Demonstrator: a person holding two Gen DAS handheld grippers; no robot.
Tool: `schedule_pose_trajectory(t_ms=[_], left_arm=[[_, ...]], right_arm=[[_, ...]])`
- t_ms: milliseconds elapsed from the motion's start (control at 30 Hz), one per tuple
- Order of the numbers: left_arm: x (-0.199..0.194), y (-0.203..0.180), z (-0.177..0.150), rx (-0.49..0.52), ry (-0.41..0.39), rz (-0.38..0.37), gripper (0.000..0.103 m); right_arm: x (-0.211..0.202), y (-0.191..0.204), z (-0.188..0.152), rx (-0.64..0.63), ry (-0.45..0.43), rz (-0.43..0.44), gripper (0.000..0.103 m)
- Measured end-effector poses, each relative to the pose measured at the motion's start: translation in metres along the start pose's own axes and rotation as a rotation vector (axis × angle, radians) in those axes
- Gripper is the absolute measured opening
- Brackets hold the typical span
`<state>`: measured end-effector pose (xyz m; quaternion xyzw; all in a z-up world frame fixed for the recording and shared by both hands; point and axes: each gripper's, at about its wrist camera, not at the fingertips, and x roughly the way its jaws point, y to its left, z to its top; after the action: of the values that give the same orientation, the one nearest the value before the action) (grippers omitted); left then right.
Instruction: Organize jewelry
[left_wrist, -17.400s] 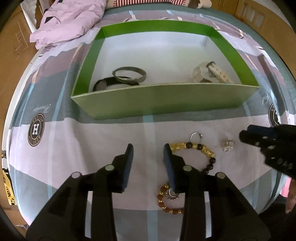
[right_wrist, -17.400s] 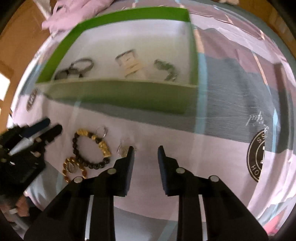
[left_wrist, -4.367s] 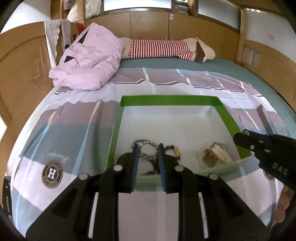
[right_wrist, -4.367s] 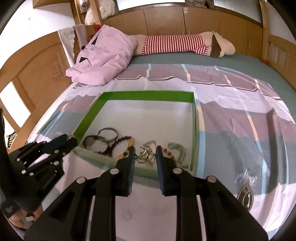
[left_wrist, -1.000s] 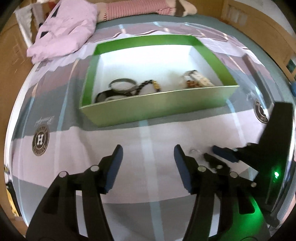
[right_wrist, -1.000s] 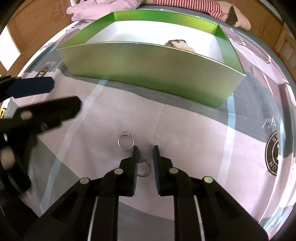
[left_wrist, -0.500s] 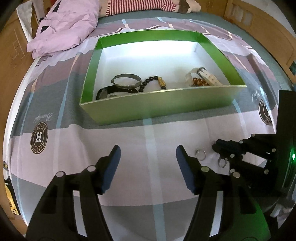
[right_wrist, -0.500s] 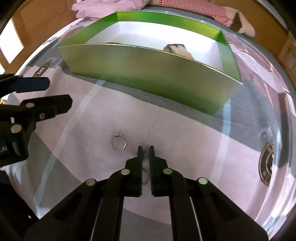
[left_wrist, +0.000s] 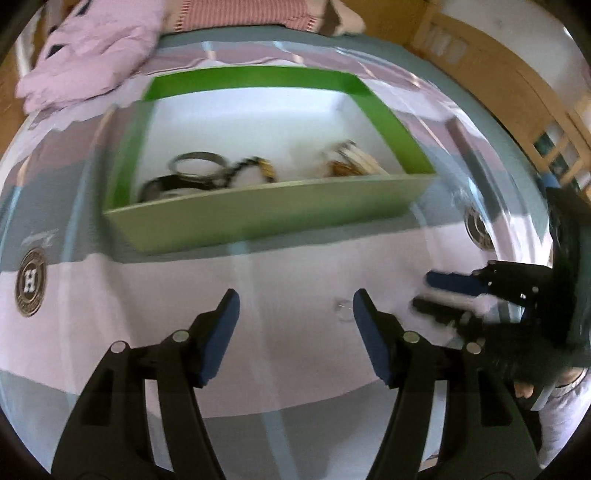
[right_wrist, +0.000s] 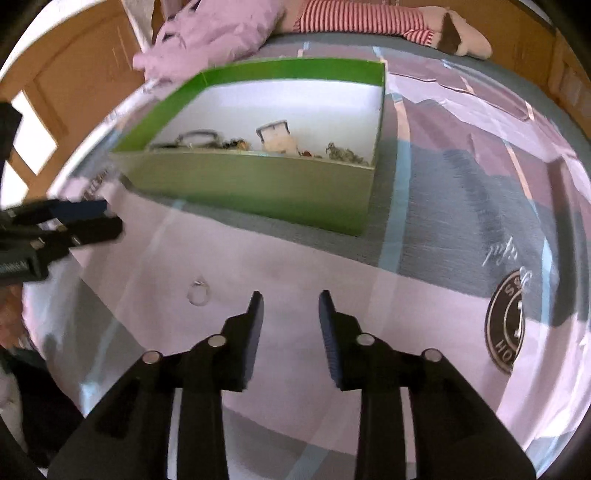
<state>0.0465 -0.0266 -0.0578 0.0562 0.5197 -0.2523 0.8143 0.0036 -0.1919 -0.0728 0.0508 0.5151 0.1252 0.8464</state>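
gaping right hand-held gripper (right_wrist: 290, 308), empty

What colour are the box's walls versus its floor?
The box has green walls and a white floor, clearest in the right wrist view.

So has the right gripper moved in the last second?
Yes. The right gripper has pulled up and back from the green cardboard box, which looks smaller now; its fingers have just been opening, nothing between them.
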Motion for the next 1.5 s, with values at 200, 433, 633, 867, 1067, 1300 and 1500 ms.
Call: schedule_pose_trajectory(t_ms=[200,433,633,867,1067,1300,1500], left_arm=[[0.025,-0.019,-0.002,0.039,0.049,0.025,0.065],[0.033,-0.024,-0.006,0.05,0.055,0.036,0.065],[0.043,-0.051,-0.018,0.147,0.069,0.029,0.066],[0.064,-0.064,-0.024,0.196,0.062,0.094,0.062],[0.06,-0.056,-0.02,0.154,0.04,0.09,0.019],[0.036,-0.047,-0.014,0.132,-0.015,0.112,0.019],[-0.014,-0.032,0.012,0.049,-0.174,0.159,0.019]], right_arm=[[0.02,0.044,-0.024,-0.176,0.052,0.014,0.032],[0.025,0.038,-0.025,-0.17,0.075,-0.006,0.018],[0.008,0.002,-0.026,-0.06,0.071,-0.153,0.018],[0.008,-0.005,-0.029,-0.037,0.09,-0.157,0.018],[0.01,-0.001,-0.027,-0.046,0.095,-0.145,0.018],[0.011,0.001,-0.024,-0.05,0.09,-0.137,0.018],[-0.008,0.009,-0.007,-0.043,0.005,-0.122,0.018]])
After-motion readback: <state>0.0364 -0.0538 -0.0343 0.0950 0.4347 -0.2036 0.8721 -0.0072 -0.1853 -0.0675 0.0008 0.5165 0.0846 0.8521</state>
